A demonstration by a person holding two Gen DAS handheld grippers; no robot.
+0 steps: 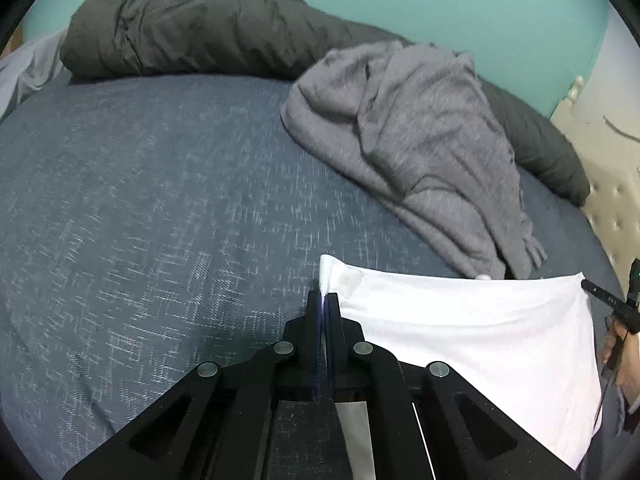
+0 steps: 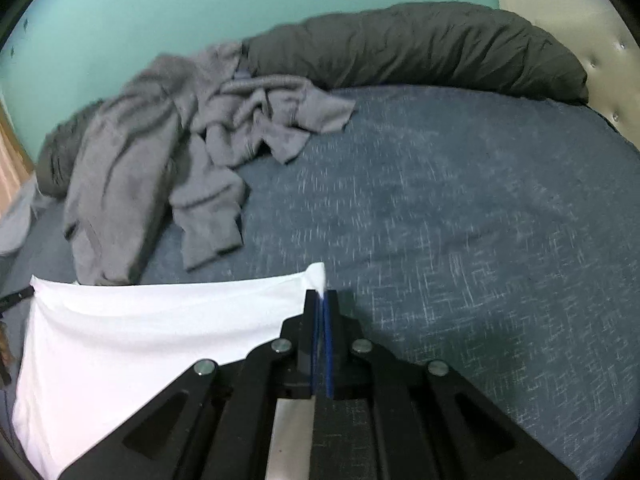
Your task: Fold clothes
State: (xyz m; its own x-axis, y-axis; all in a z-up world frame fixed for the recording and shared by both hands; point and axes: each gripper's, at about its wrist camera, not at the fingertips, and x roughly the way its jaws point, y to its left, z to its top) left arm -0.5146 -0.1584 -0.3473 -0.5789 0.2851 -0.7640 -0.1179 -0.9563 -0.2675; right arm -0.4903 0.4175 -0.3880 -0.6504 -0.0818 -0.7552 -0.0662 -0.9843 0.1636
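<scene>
A white garment (image 1: 472, 340) hangs stretched between my two grippers above the blue-grey bed. My left gripper (image 1: 324, 298) is shut on its left top corner. The right gripper (image 2: 321, 296) is shut on the opposite corner of the same white garment (image 2: 140, 332). At the far right of the left wrist view the right gripper (image 1: 612, 300) shows with a hand behind it. A crumpled grey garment (image 1: 420, 152) lies on the bed beyond the white one, also seen as a grey heap (image 2: 168, 152) in the right wrist view.
The blue-grey bedsheet (image 1: 160, 200) spreads wide and flat to the left. A rolled dark grey duvet (image 1: 192, 28) runs along the teal wall (image 2: 160, 8). A cream tufted headboard (image 1: 612, 184) stands at the bed's right end.
</scene>
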